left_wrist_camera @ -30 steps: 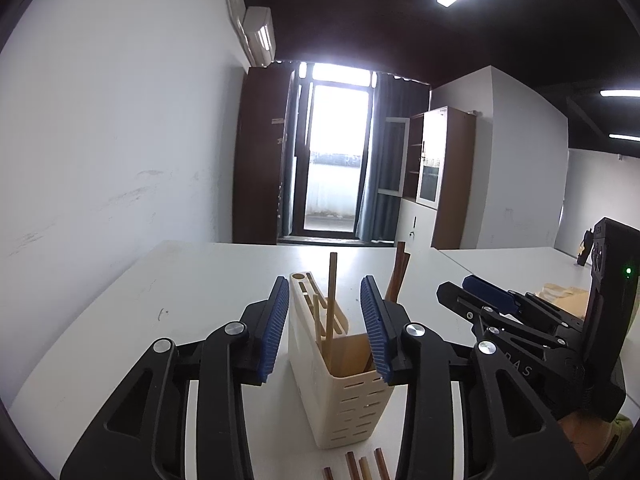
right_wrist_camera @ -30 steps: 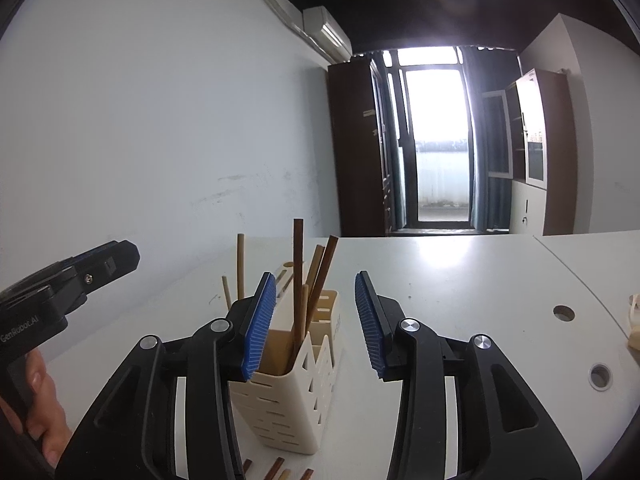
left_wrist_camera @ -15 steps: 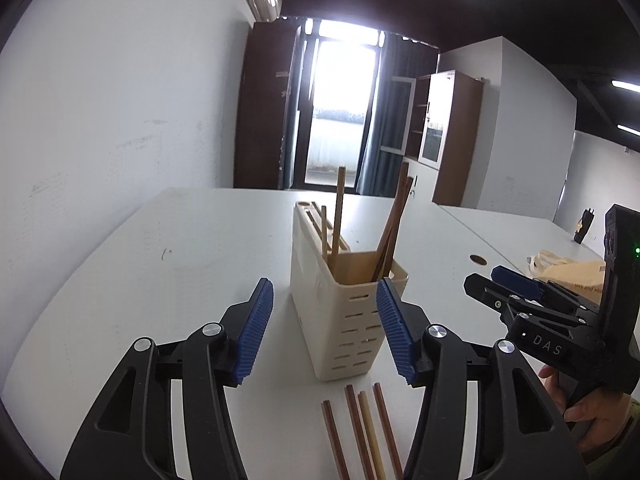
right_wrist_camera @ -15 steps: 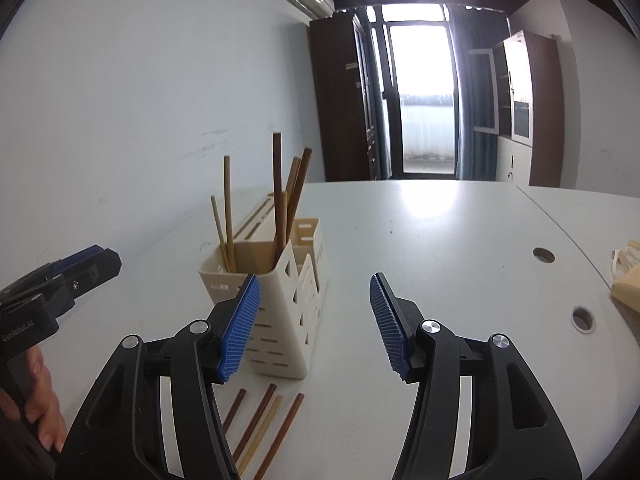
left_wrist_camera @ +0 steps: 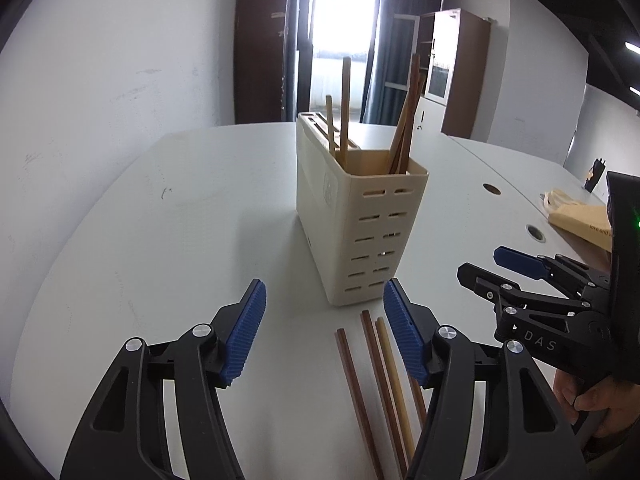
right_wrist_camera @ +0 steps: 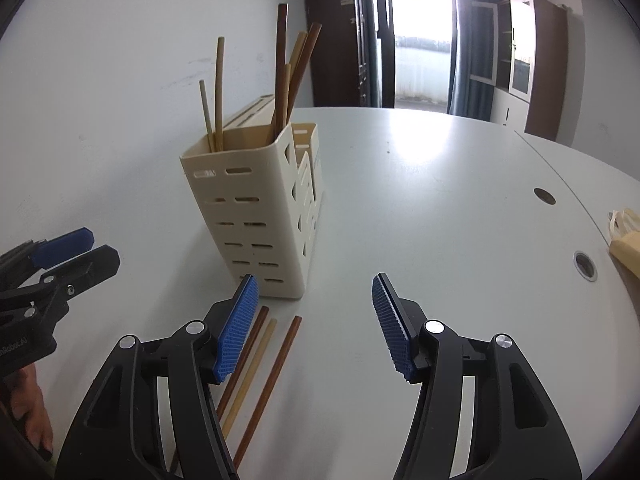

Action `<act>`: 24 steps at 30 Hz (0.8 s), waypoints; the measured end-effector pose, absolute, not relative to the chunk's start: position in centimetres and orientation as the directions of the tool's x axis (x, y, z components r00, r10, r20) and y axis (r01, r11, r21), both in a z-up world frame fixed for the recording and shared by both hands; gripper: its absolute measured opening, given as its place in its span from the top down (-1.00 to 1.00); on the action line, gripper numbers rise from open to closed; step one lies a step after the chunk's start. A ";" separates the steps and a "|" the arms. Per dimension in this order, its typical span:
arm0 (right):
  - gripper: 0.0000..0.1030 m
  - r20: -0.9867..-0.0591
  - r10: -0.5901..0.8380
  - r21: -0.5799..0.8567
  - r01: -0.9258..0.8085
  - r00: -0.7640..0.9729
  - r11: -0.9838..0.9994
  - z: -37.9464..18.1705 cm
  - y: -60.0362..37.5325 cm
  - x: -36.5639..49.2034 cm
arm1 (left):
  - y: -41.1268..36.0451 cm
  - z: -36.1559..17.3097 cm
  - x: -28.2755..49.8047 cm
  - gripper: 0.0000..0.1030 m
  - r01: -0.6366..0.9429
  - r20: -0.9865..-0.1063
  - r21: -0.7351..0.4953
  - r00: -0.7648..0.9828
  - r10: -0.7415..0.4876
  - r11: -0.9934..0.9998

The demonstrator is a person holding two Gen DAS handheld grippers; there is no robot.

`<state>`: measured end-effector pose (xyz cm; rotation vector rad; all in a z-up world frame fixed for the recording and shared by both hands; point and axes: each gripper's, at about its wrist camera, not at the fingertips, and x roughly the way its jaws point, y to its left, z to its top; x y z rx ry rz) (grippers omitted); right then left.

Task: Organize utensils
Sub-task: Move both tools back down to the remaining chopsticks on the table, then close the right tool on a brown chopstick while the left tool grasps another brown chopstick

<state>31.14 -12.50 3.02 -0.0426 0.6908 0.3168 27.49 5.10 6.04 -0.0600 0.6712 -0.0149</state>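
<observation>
Left wrist view: both grippers, left gripper (left_wrist_camera: pixel 324 332) and right gripper (right_wrist_camera: pixel 314 320), are opening jaws (nothing between them) over loose chopsticks (left_wrist_camera: pixel 380 380) at lower centre; next comes pinching one for the holder (left_wrist_camera: pixel 360 220).

holder (left_wrist_camera: pixel 362 216): 1 | sticks standing in holder (right_wrist_camera: pixel 281 64): about 6, partly overlapping | sticks lying on table (left_wrist_camera: pixel 384 376): 4 in the left view, 3 showing in the right view | table holes (right_wrist_camera: pixel 544 196): 2
</observation>
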 end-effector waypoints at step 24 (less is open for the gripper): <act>-0.14 -0.853 0.219 0.109 -0.247 0.474 0.963 -4.5 -10.5 36.7 | 6.1 -0.3 29.4 -0.19 0.033 -0.755 -0.111 0.647 -0.106 0.993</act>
